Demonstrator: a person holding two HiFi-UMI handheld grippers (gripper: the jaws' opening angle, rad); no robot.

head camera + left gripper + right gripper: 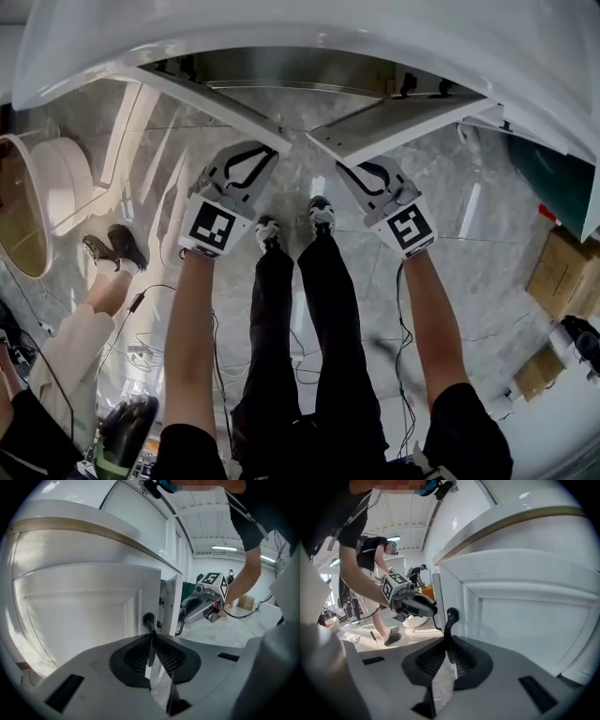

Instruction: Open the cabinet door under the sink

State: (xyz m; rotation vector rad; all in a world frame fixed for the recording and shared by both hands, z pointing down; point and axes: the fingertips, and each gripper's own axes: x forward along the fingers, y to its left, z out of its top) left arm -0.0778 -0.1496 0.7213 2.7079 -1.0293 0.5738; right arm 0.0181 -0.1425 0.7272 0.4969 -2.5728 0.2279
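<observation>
The left claw (152, 641) is clamped shut on the black left handle (148, 619) of the left cabinet door (84, 606). The right claw (449, 651) likewise grips the black right handle (451, 616) of the right cabinet door (525, 611). Both doors stand swung partway out beneath the sink (309, 23). The only print is a black-and-white square marker on each claw's cube (214, 228). Beyond the right claw's outer side, cardboard boxes (562, 272) sit on the floor, seemingly closed, so I cannot tell their contents.
</observation>
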